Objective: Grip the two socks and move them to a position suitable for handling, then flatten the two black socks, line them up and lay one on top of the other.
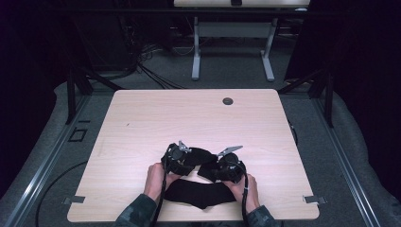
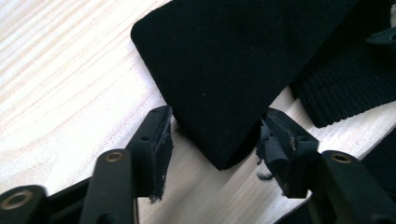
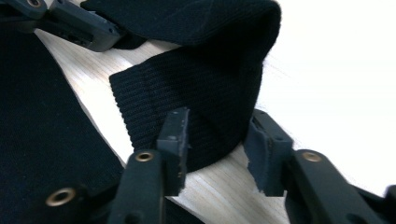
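A black sock (image 1: 202, 155) lies bent over itself on the wooden table (image 1: 142, 123), between my two grippers. My left gripper (image 1: 188, 157) is open, and the sock's smooth rounded end (image 2: 219, 65) lies between its jaws without being pinched. My right gripper (image 1: 212, 168) is open too, its jaws standing either side of the same sock's ribbed cuff (image 3: 205, 102). That cuff (image 2: 345, 88) also appears at the right of the left gripper view. A second black sock (image 1: 201, 192) lies flat near the table's front edge, between the person's hands.
The second sock (image 3: 42, 126) covers the table just left of my right gripper's jaws. A round cable hole (image 1: 228, 100) sits near the table's far edge. Another desk's white legs (image 1: 196, 47) stand on the floor beyond.
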A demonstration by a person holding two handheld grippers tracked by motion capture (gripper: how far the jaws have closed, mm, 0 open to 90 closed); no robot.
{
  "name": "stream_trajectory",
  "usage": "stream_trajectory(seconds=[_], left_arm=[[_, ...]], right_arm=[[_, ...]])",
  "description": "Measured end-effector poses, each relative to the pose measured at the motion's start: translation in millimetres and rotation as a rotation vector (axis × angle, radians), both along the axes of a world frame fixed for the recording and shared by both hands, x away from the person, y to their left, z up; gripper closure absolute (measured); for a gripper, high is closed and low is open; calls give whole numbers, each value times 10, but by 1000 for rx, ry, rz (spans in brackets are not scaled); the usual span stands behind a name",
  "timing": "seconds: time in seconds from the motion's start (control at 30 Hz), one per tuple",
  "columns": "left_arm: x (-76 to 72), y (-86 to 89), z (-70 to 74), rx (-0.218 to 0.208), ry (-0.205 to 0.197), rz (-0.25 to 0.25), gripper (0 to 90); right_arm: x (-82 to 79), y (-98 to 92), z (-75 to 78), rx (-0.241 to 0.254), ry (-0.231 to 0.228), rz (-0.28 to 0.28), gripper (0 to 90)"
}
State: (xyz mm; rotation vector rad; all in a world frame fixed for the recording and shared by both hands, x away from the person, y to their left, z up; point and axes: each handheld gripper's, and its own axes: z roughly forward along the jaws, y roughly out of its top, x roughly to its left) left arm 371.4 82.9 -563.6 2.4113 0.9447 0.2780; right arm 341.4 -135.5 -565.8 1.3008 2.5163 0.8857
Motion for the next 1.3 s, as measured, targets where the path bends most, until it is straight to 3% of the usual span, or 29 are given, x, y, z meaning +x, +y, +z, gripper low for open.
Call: stream_trajectory(seconds=[0.3, 0.5, 0.77, 1.13, 1.3], left_arm=[[-19, -26, 8, -3, -11, -3, 669], [-21, -33, 10, -1, -16, 1, 793], [-31, 34, 59, -25, -38, 13, 822], [-64, 184, 293, -42, -106, 24, 825], [-75, 213, 368, -34, -126, 6, 824]], right_arm=[[-16, -4, -4, -10, -7, 28, 794], [4, -28, -18, 38, 20, 39, 864], [17, -78, -2, 49, 13, 38, 875], [39, -282, 230, 41, -73, -16, 876], [58, -330, 331, 7, -101, -16, 876]])
